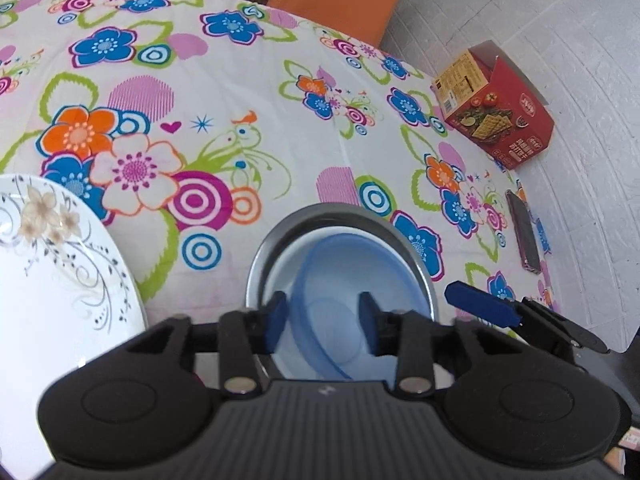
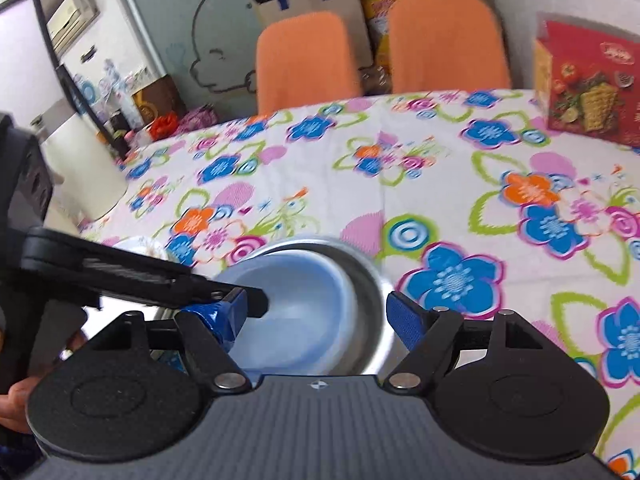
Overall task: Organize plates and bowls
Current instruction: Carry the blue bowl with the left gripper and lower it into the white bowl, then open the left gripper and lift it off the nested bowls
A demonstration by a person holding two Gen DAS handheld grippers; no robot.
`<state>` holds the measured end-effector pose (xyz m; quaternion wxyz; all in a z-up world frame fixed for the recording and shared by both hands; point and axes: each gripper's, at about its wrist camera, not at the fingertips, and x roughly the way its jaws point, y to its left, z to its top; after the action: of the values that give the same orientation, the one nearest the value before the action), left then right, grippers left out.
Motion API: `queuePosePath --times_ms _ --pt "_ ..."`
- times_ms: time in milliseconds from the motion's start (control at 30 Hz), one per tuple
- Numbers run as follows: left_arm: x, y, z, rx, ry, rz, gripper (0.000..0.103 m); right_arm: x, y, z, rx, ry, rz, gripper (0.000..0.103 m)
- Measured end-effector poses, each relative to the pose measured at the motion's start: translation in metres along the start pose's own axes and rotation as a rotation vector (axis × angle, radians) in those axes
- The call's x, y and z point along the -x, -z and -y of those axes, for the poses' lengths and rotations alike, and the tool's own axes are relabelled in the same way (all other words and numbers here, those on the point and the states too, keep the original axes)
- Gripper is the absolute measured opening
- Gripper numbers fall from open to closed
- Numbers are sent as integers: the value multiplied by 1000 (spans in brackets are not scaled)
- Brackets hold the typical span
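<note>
A translucent blue bowl [image 1: 340,280] sits nested inside a steel bowl [image 1: 332,210] on the flowered tablecloth. My left gripper [image 1: 323,320] hangs open over it, one finger outside the blue bowl's left wall and the other inside. A white plate with a floral pattern [image 1: 60,280] lies to the left. One blue finger of the other gripper shows at the right, by the steel bowl's rim. In the right wrist view, my right gripper [image 2: 318,318] is open wide over the blue bowl [image 2: 304,304] and steel bowl [image 2: 360,280], holding nothing.
A red cracker box [image 1: 496,120] stands at the table's right edge by the white wall, with a phone [image 1: 524,232] nearer along that edge. Two orange chairs [image 2: 308,60] stand at the far side. A hand [image 2: 16,404] shows at the lower left.
</note>
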<state>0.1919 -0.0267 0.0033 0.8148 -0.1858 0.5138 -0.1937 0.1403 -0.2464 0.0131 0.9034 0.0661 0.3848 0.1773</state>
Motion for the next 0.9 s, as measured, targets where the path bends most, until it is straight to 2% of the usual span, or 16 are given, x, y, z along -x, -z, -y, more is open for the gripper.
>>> queuePosePath --times_ms 167,267,367,533,600,700,833,900 --pt "13 0 5 -58 38 28 60 9 5 13 -71 -32 70 63" --pt "20 0 3 -63 48 42 61 9 11 12 -78 -22 99 63" --pt "26 1 0 -68 20 85 61 2 15 11 -67 -19 85 63" --pt "25 0 -4 -65 12 96 61 -3 17 8 -57 -29 77 63" --pt "23 -2 -4 -75 -22 102 61 -2 18 5 -45 -29 76 63" --pt "19 -5 -7 -68 -65 107 61 -5 21 -8 41 -10 54 63" --pt "16 -6 -11 -64 -67 95 61 -17 19 -17 158 85 27 63" --pt "12 -5 -8 -82 -92 88 61 -27 14 -16 195 121 6 63"
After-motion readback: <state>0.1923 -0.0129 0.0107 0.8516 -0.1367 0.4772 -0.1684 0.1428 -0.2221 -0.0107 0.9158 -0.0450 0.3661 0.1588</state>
